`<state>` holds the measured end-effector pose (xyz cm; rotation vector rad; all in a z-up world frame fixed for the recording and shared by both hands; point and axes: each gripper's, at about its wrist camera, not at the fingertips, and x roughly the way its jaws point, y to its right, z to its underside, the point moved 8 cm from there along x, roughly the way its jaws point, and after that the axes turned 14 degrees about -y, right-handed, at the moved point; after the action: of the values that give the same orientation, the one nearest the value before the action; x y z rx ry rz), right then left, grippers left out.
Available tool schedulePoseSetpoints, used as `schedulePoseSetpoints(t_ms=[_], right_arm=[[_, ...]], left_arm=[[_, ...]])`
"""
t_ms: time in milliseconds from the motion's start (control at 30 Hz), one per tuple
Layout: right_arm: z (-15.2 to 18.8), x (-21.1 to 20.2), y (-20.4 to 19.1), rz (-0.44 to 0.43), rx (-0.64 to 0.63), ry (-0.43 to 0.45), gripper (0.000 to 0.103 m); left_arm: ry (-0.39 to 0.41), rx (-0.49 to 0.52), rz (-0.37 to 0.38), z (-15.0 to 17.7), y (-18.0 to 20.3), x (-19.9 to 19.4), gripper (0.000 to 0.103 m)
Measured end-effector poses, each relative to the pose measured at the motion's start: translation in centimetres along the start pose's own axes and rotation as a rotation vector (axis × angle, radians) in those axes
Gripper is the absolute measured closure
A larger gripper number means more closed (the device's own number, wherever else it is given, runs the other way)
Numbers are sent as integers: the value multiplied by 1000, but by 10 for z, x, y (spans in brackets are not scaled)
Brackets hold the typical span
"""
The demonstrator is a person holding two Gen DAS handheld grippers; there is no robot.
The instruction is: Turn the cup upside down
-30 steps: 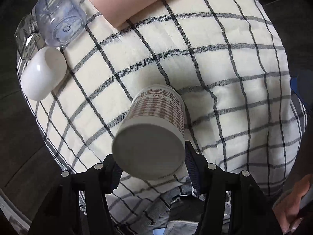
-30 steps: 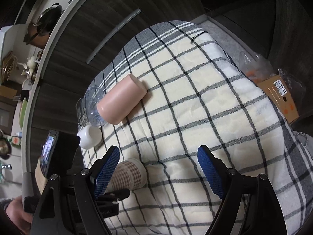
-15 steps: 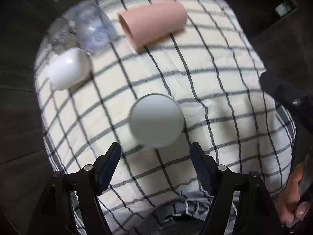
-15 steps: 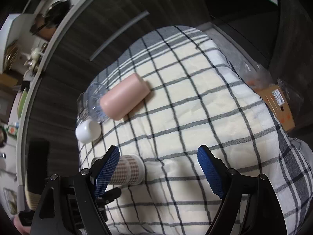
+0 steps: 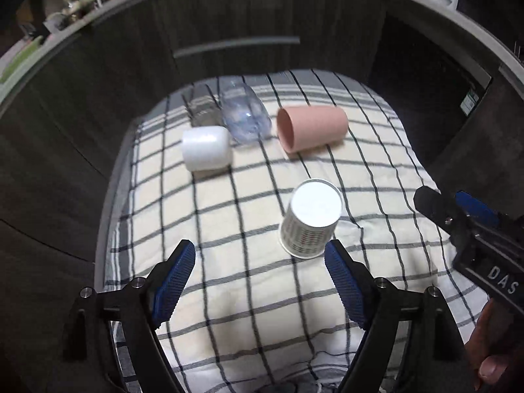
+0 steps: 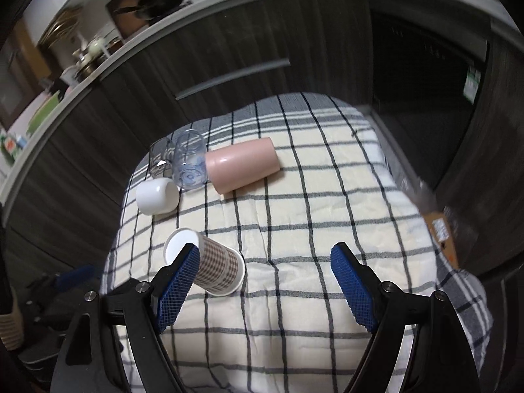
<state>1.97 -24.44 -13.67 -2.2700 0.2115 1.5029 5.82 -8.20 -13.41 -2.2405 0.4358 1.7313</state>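
A checked paper cup stands upside down on the plaid cloth, white base up; it also shows in the right wrist view. My left gripper is open and empty, pulled back just short of the cup. My right gripper is open and empty above the cloth, with the cup beside its left finger. A pink cup lies on its side at the back, also in the right wrist view.
A white cup, a clear plastic cup and a glass sit at the back left. Dark cabinets stand behind the table. A cardboard box sits on the floor to the right.
My left gripper let go of the checked cup, opened wide and pulled back and up. The cup now stands free, base up. The right gripper tilted up slightly.
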Motion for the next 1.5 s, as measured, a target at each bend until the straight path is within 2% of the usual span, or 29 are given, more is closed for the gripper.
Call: schedulePoseSetpoints(t_ms=[300,400,533,600,667,967,1100,1200,1300,1500], right_arm=[[10,-12,-39,140,-158,104,21],[12,-17,-47,170,-185,148,17],[18,-19,-52,200,-201,179,16],[21,-17,-54,204,-205,169,16],[25,-15,-55,204,-210,160,16],[31,-20,-49,205,-197,187,12],[31,-25,-46,198,-181,209,11],[31,-31,-46,195,-182,236,10],[31,-37,-47,191,-187,268,7],[33,-41,-45,194,-189,294,7]], left_arm=[[68,-136,9,24,-35,-1,22],[97,-168,14,32,-43,0,22],[120,-190,10,39,-50,4,22],[131,-199,8,41,-53,4,20],[143,-211,5,43,-55,3,11],[217,-219,-59,44,-57,-11,6],[254,-240,-58,46,-60,-18,5],[279,-244,-55,47,-59,-23,1],[299,-231,-70,47,-56,-27,1],[324,-231,-85,49,-55,-31,1]])
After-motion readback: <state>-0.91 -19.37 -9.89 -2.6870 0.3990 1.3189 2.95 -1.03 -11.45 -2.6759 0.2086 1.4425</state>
